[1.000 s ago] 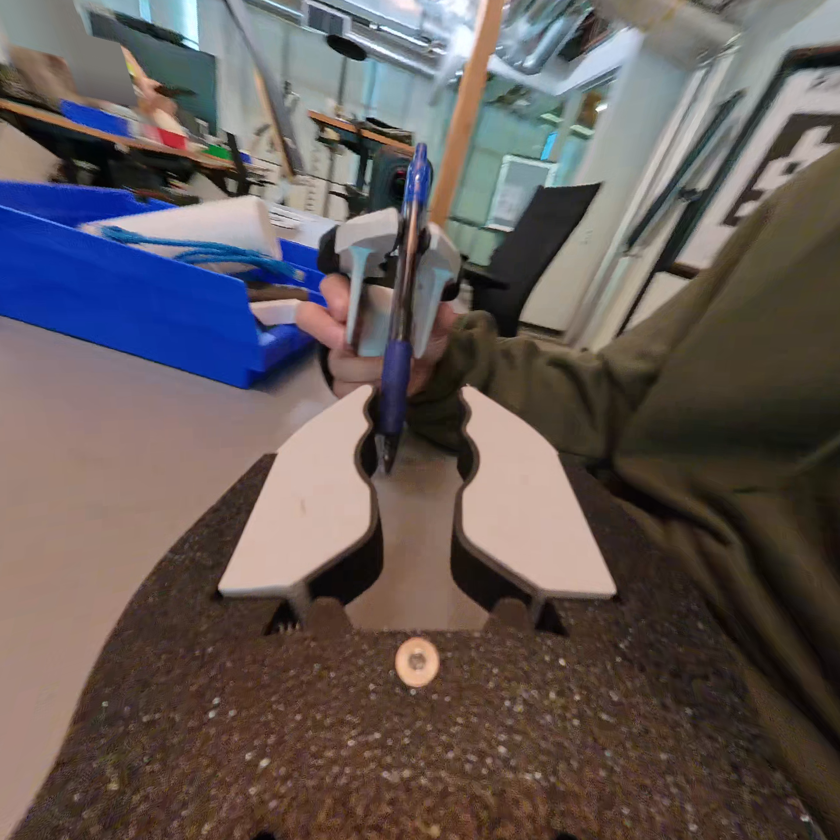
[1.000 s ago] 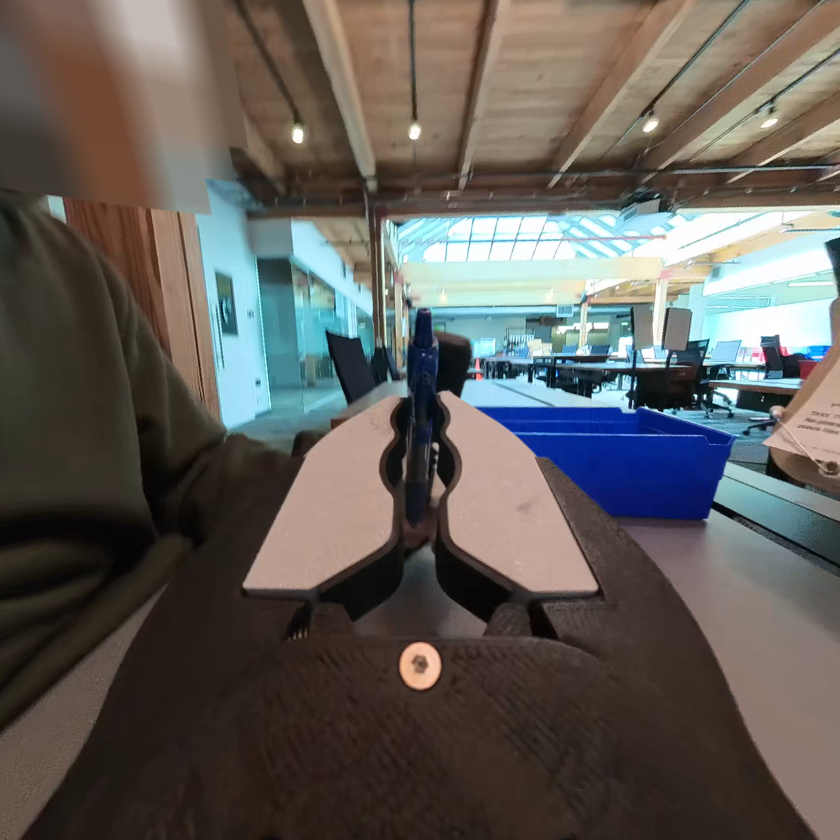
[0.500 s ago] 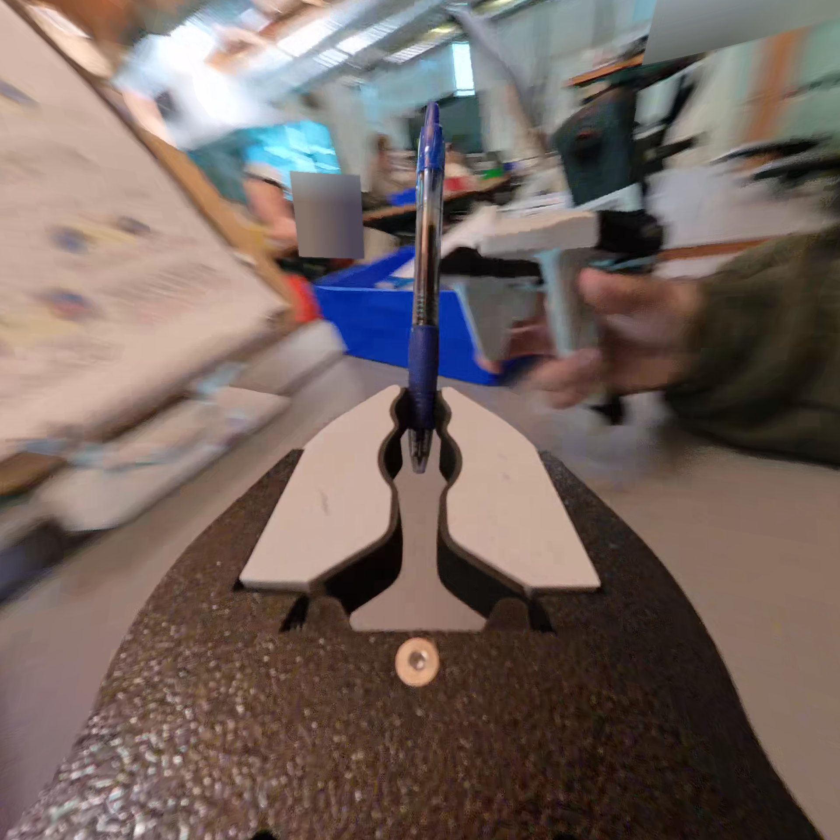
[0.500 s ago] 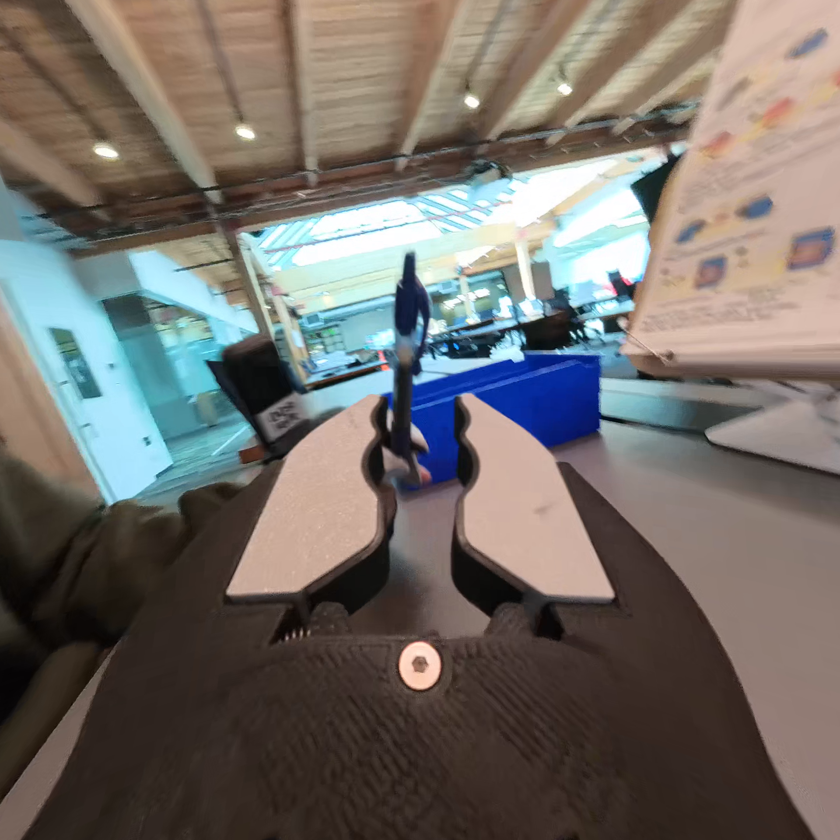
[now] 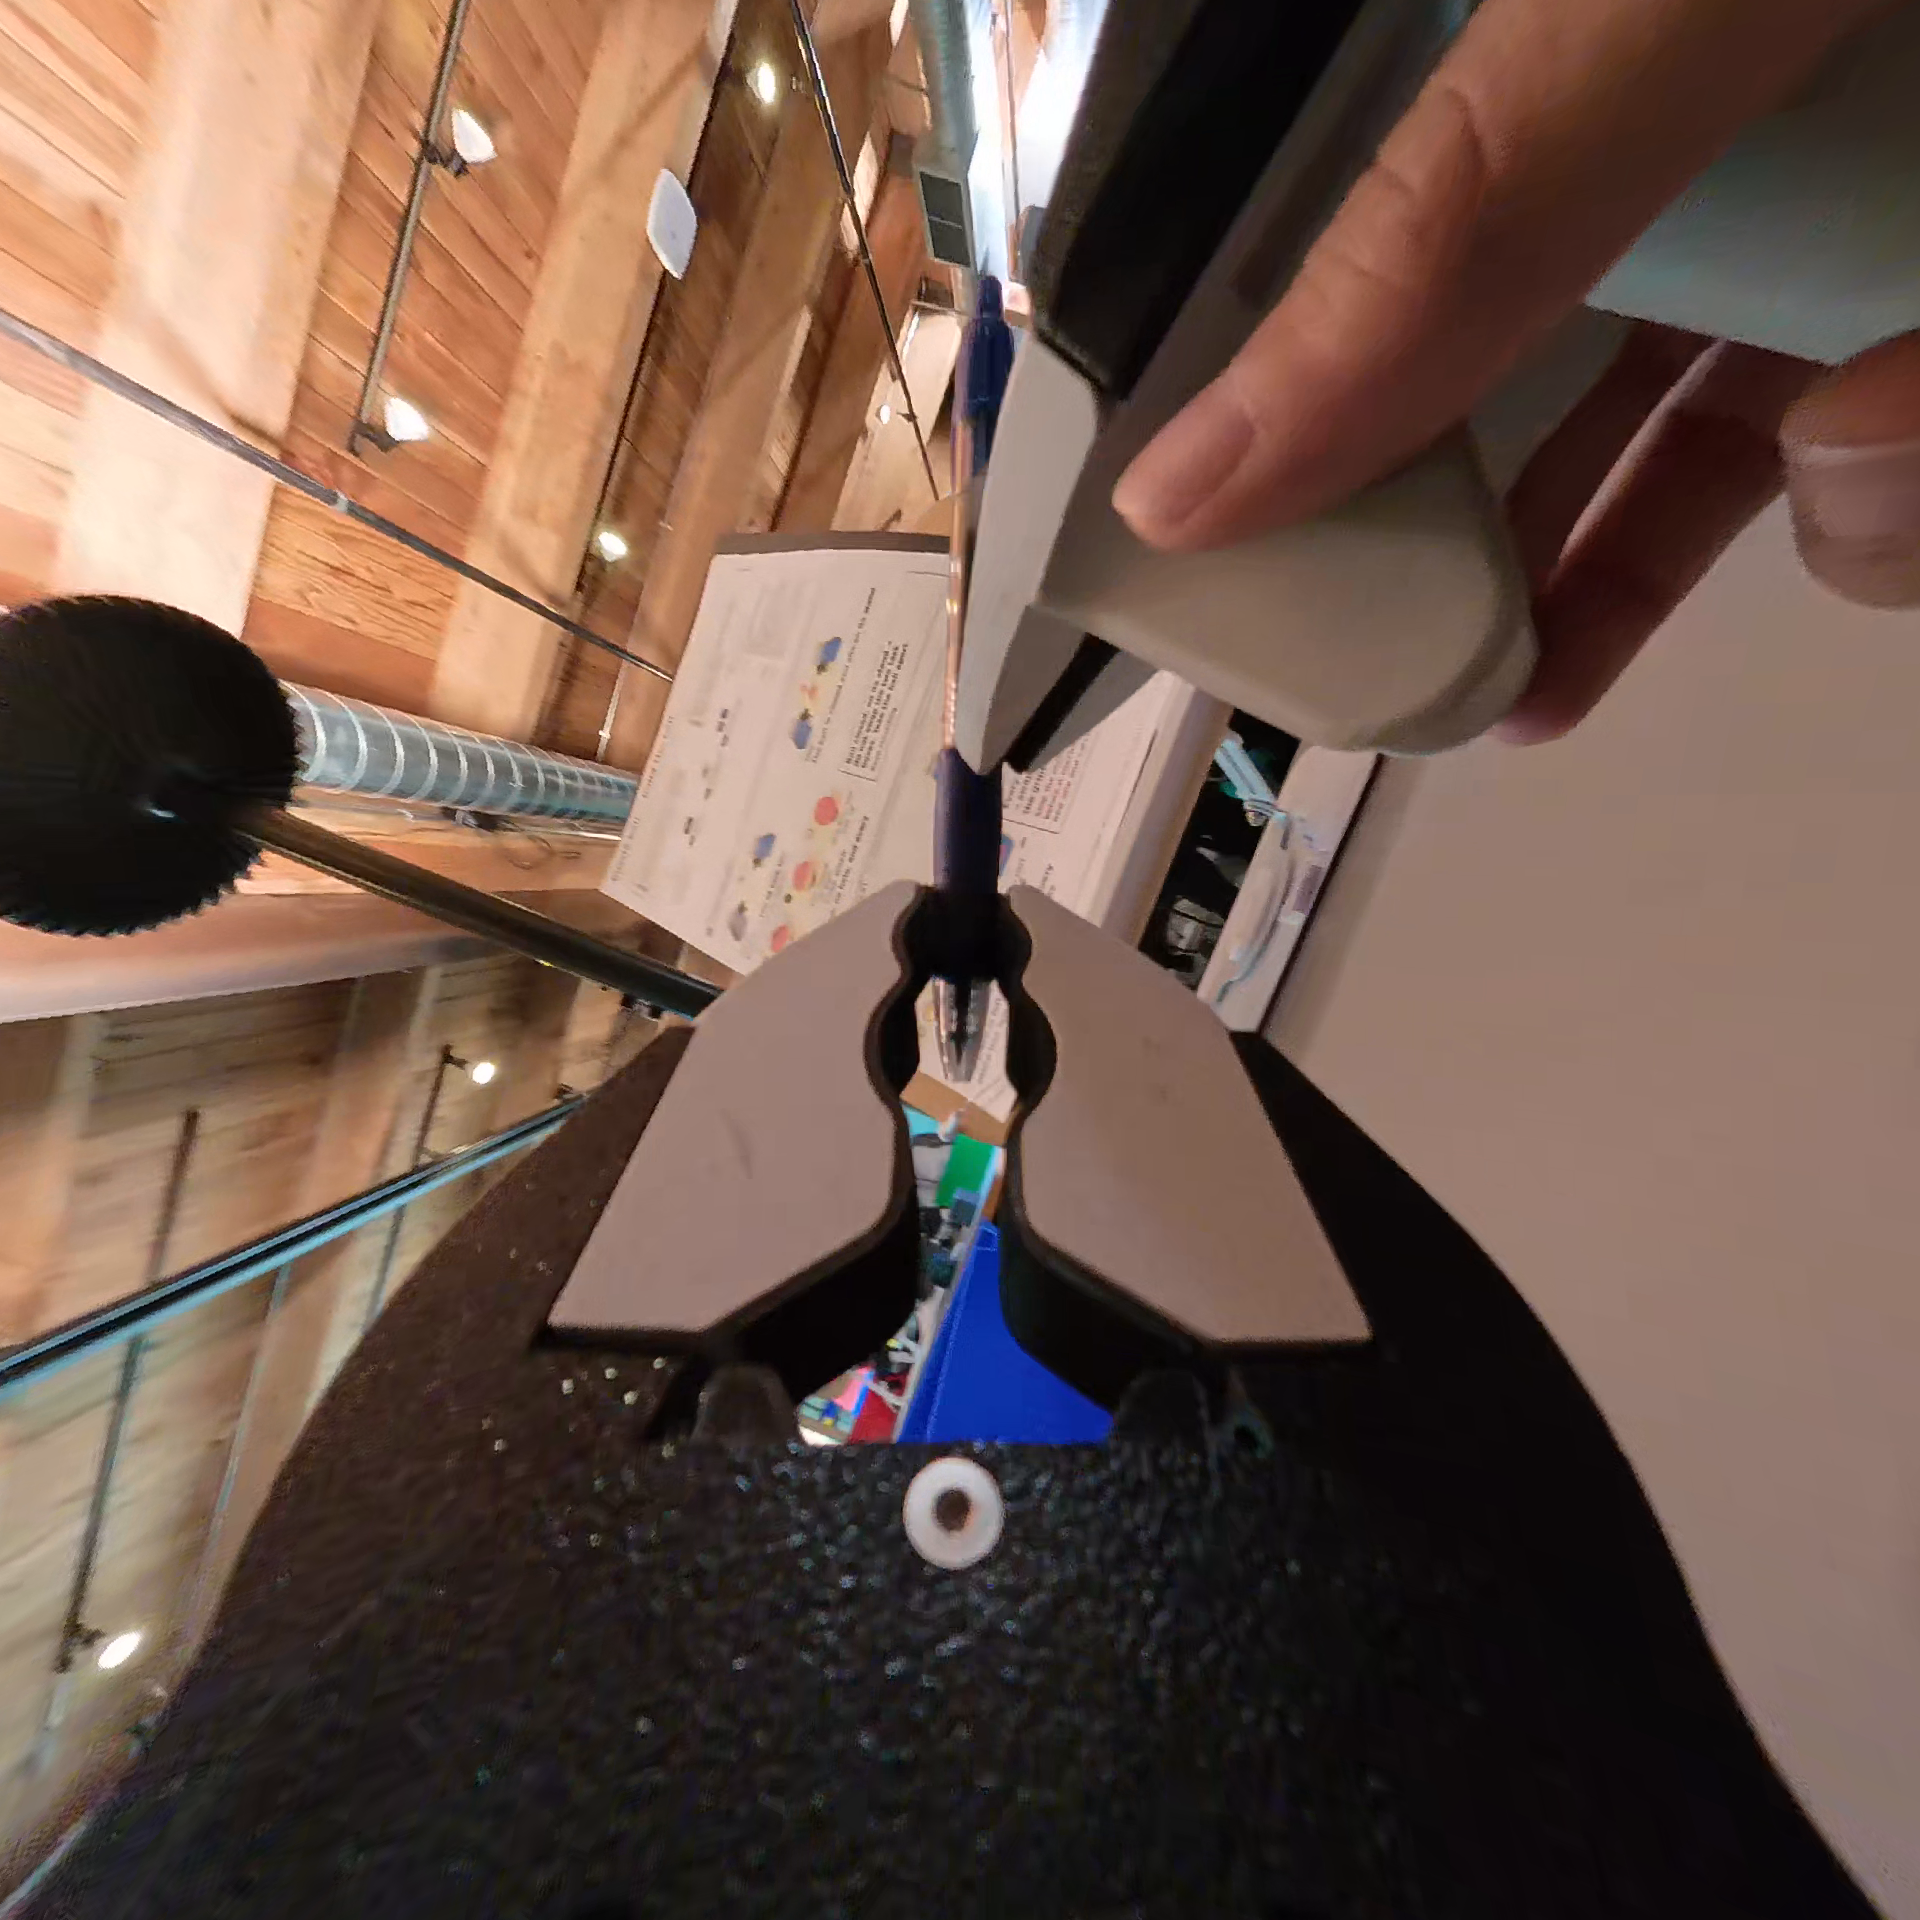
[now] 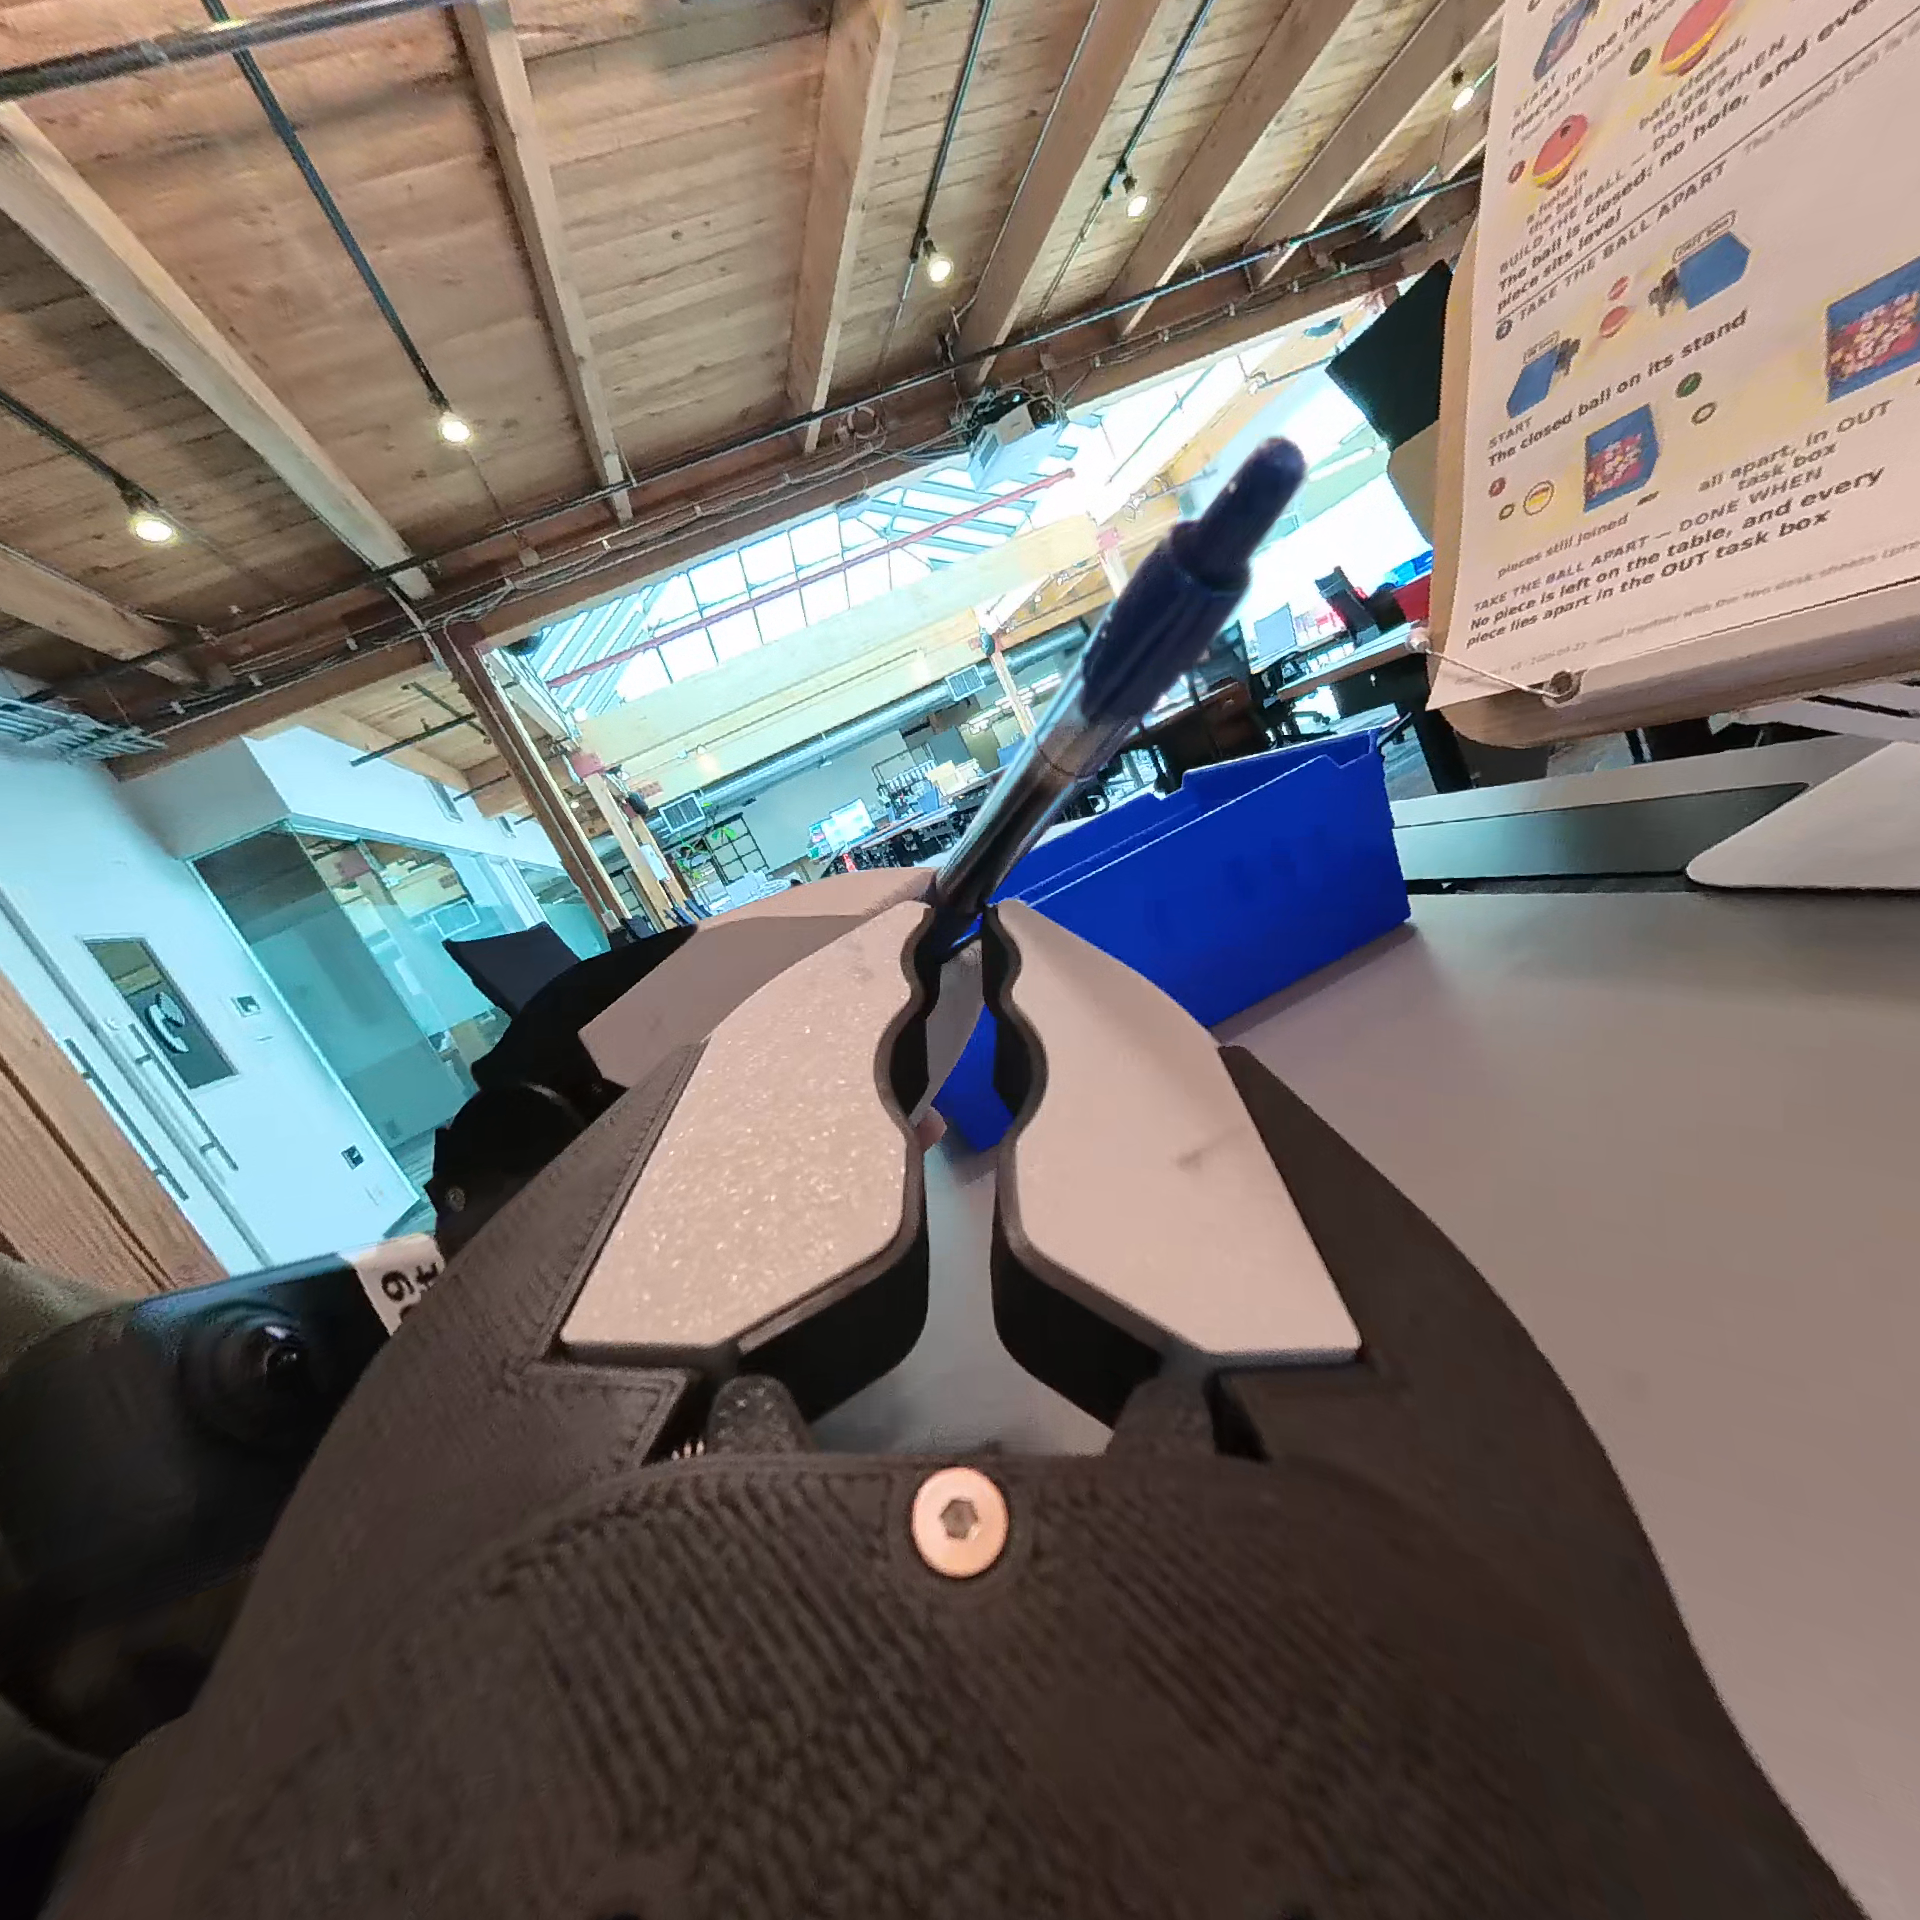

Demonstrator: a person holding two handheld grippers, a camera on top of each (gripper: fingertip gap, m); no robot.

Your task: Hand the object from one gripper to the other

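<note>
Blue ballpoint pen with a clear barrel (image 5: pixel 964 821) caught at its dark rubber grip between the tips of the left gripper (image 5: pixel 961 935), pale fingers pressed in on it, writing tip poking back into the gap between them. Same pen (image 6: pixel 1127 665) in the right wrist view rising up and to the right out of the tips of the right gripper (image 6: pixel 961 920), whose grey fingers (image 6: pixel 769 1143) stand nearly together around the barrel; pinching firmly or only lightly closed, cannot tell. Pen thus reached by both grippers at once, held in the air above the grey tabletop (image 6: pixel 1558 1195).

In the left wrist view, right gripper (image 5: pixel 1003 582) seen close beside the pen, just above the grip, with a person's hand (image 5: pixel 1507 343) wrapped around its pale handle. View rolled sideways, wooden ceiling to the left of the pen.

Blue plastic bin (image 6: pixel 1226 894) on the tabletop directly behind the pen in the right wrist view. Printed instruction sheet (image 6: pixel 1683 343) hanging to the right of the pen, above the bin; same sheet (image 5: pixel 800 748) behind the pen in the left wrist view.
</note>
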